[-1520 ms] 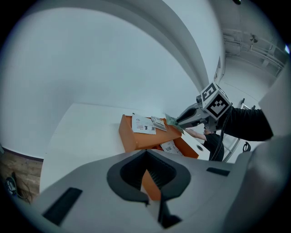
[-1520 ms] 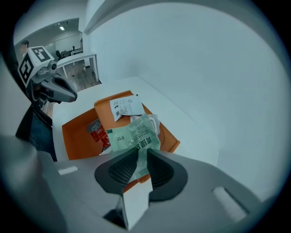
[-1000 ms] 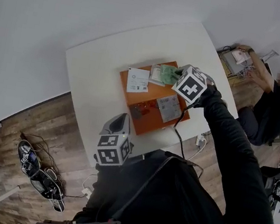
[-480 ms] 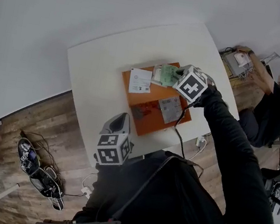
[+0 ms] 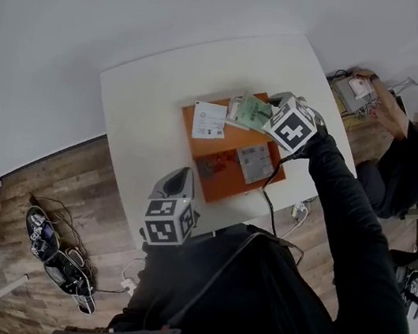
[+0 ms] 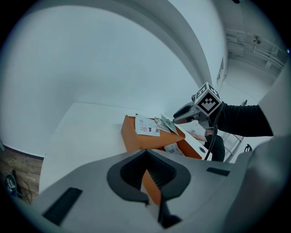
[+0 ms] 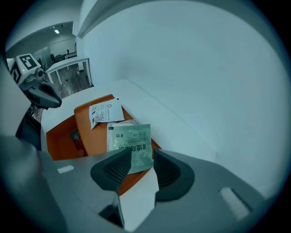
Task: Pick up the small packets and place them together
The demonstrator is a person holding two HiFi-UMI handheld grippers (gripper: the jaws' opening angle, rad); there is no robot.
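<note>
An orange tray [image 5: 226, 185] lies on the white table [image 5: 147, 111]. On it are a white packet [image 5: 208, 120], a grey packet [image 5: 254, 161], a dark red packet [image 5: 210, 167] and a green packet [image 5: 252, 112], which rests on a pale packet at the tray's far corner. My right gripper [image 7: 142, 166] has just been opening its jaws. It stands open at the green packet [image 7: 132, 145], whose near corner lies loose between the fingertips. My left gripper [image 6: 152, 189] hovers off the tray's near end, narrowly open with nothing in it.
The table's right edge runs close behind the right gripper [image 5: 291, 125]. A person [image 5: 411, 158] sits on the floor past that edge. Shoes and cables [image 5: 57, 255] lie on the wooden floor at the lower left.
The right gripper's jaws have opened and let go of the green packet, which now lies flat on the pale packet. The gripper has drawn back a little to the right. The left gripper stayed still.
</note>
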